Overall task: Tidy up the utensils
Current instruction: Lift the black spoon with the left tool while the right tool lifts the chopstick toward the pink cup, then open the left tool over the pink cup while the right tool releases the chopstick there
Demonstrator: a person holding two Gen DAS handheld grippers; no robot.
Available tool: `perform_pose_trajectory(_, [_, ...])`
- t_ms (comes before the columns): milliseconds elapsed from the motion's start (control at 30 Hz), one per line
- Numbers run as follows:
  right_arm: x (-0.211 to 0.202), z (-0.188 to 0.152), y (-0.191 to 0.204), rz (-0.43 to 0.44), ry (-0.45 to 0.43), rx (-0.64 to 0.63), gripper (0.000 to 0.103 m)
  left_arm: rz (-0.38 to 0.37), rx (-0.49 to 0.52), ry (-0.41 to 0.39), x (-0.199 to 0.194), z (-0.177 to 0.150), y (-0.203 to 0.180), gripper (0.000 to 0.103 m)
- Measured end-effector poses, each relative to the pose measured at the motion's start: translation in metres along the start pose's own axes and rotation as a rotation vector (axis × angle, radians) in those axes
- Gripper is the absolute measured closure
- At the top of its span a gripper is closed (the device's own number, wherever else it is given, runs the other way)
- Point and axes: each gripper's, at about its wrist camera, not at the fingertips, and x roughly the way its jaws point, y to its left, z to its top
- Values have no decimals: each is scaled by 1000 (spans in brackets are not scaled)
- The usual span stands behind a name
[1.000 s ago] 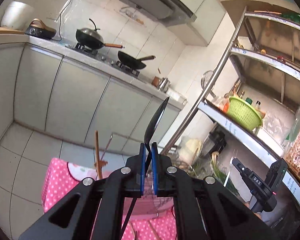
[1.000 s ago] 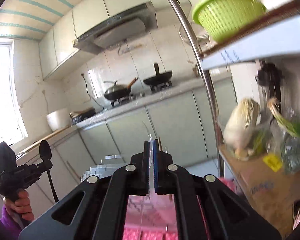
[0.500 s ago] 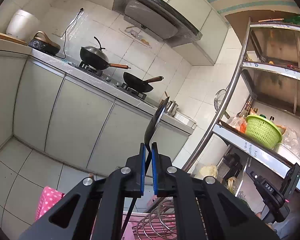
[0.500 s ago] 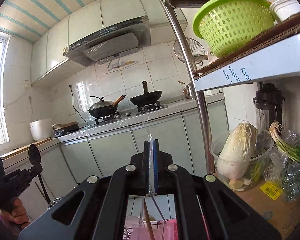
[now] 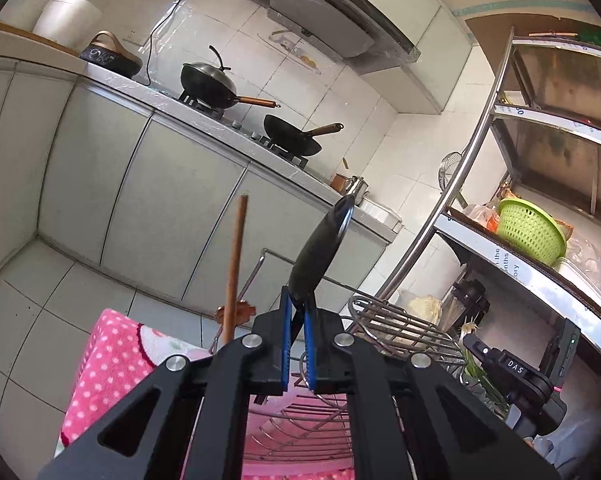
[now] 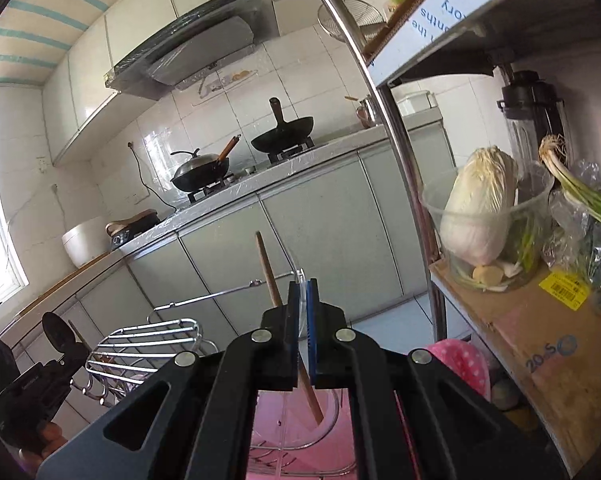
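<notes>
Moved: both claws sink toward the wire rack since the earlier frames.
Left claw: pinching a black spoon, bowl up.
Right claw: pressed on a clear utensil, above the pink cloth.
Rack: wooden stick upright.

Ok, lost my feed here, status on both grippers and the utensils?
Left gripper shut on black spoon. Right gripper shut on clear utensil. Wire rack below; wooden stick standing close by.
</notes>
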Motion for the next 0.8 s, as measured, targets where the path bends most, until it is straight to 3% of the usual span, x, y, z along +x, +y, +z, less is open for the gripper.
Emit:
perform_pose_trajectory(167, [7, -11, -7, -8, 77, 52, 99, 38, -95, 44, 3, 1, 24, 98])
perform_pose_trajectory(300, [7, -15, -10, -5, 73, 61, 99, 58, -103, 74, 17, 3, 32, 98])
perform_pose_trajectory(467, [2, -13, -12, 9, -10, 63, 99, 45, -118, 125, 37, 3, 34, 98])
perform_pose_trajectory(667, [5, -8, -11, 15, -49, 47, 99, 41, -95, 150, 45, 3, 27, 98])
perform_pose_trajectory(800, [-12, 12, -6, 30, -129, 29, 99, 35, -86, 140, 43, 5, 26, 98])
